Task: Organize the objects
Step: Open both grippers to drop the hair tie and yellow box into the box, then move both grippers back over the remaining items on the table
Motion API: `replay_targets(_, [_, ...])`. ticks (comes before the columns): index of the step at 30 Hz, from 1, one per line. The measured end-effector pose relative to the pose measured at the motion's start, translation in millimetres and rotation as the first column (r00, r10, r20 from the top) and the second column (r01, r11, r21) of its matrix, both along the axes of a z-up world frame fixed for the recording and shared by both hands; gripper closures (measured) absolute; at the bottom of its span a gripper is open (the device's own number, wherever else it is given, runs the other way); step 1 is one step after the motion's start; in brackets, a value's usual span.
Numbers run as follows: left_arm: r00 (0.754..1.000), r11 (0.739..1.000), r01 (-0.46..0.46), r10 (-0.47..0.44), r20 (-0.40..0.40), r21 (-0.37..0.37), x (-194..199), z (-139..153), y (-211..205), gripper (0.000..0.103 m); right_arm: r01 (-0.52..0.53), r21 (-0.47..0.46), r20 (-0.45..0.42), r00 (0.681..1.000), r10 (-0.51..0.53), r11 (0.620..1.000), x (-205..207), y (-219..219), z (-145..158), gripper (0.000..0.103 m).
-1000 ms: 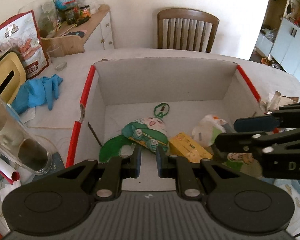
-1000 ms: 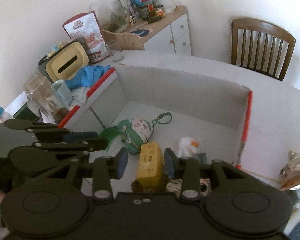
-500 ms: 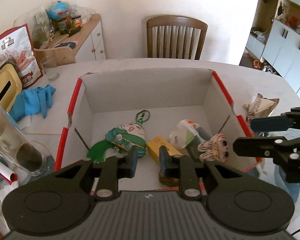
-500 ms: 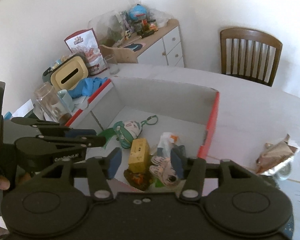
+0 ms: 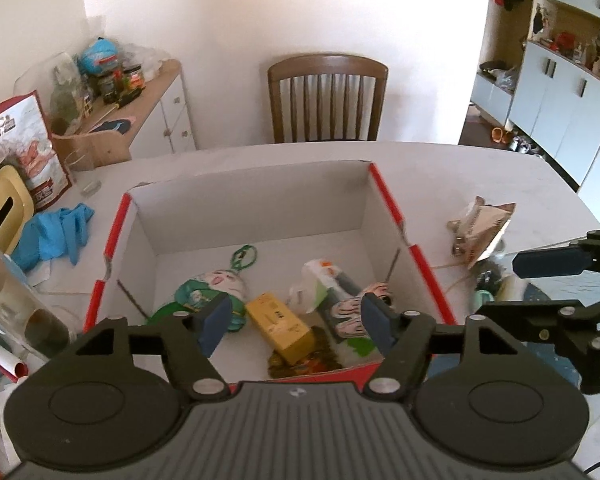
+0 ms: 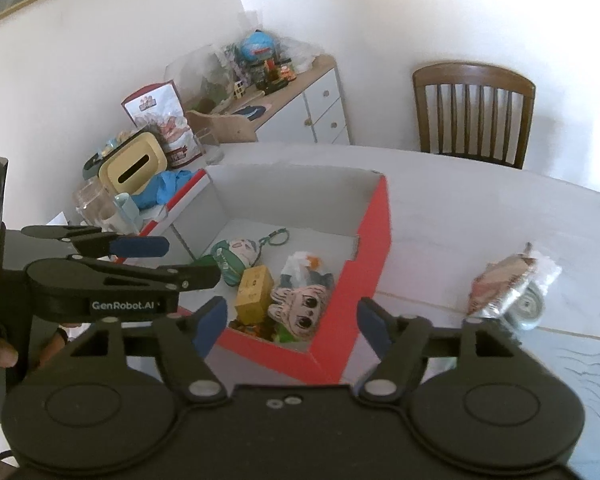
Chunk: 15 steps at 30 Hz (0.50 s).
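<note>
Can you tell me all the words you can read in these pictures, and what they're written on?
"GenRobot.AI": on the side of the left gripper, seen from the right wrist.

Too blurred or small to read: the print on the red and white bag, the yellow box in the cardboard box, the jar labels on the cabinet, and the crumpled packet.

Both wrist views face down-forward, near; share box (image 5: 256,200) (image 6: 374,232) (right from right corner).

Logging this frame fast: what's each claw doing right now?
Left claw: open, holding nothing, above the red box.
Right claw: open, holding nothing.
</note>
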<state>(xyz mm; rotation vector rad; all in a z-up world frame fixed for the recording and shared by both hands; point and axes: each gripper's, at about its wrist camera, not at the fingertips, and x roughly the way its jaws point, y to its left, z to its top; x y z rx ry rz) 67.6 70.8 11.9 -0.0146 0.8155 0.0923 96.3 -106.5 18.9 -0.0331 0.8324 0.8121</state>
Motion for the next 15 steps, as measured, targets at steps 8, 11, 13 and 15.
replay_targets(8, [1.000, 1.000, 0.004, -0.004, -0.014, -0.003, 3, 2, -31, 0.020, 0.033, 0.021, 0.027, 0.999, -0.033, 0.999, -3, -39, 4, 0.014])
replay_targets(11, [1.000, 1.000, 0.007, -0.008, -0.020, -0.010, 5, 1, -44, 0.020, 0.044, 0.025, 0.032, 0.998, -0.045, 0.999, -3, -55, 3, 0.010])
replay_targets(13, [1.000, 1.000, 0.009, -0.010, -0.020, -0.012, 6, 0, -52, 0.020, 0.049, 0.029, 0.038, 0.998, -0.050, 0.998, -3, -65, 3, 0.009])
replay_targets(15, [1.000, 1.000, 0.011, -0.011, -0.023, -0.016, 9, -1, -61, 0.020, 0.053, 0.032, 0.039, 0.998, -0.054, 0.998, -3, -77, 3, 0.008])
